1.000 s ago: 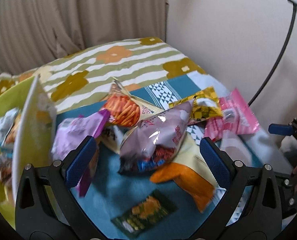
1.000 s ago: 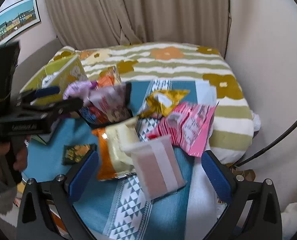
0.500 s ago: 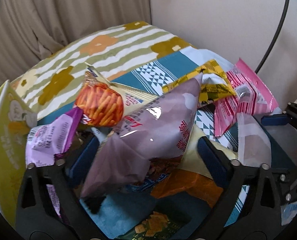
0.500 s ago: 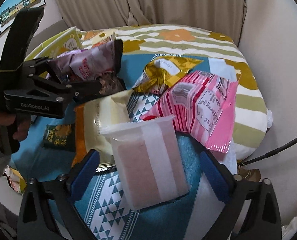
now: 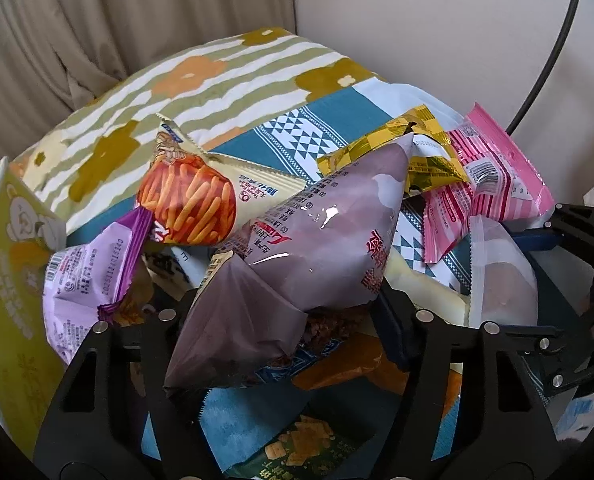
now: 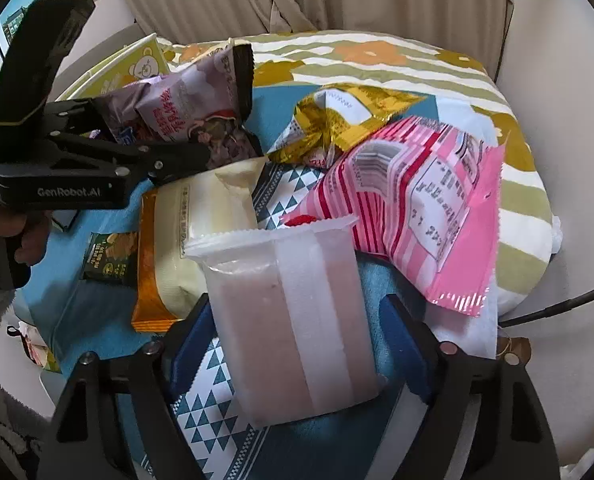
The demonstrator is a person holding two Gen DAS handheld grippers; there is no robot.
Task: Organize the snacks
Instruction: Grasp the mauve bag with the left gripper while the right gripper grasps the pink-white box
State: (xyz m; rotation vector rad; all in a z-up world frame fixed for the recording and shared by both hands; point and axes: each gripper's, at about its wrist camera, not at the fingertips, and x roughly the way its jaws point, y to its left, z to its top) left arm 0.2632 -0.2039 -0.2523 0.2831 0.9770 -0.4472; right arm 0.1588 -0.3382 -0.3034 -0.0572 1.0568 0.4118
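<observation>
My left gripper is shut on a mauve snack bag, lifted over the snack pile; it also shows in the right wrist view. My right gripper is closing around a clear pouch with pink filling; the jaws stand beside it, contact unclear. A pink striped bag, a gold bag, a cream-and-orange bag and a small green packet lie on the teal cloth. An orange sticks bag and a lilac packet lie by the left gripper.
A yellow-green box with a bear print stands at the left, holding snacks. A floral striped cushion lies behind the pile. Curtains and a wall close off the back. A black cable runs along the right.
My left gripper moved onto the mauve bag, closed on it and raised it. My right gripper advanced to the clear pink pouch and its jaws narrowed around it.
</observation>
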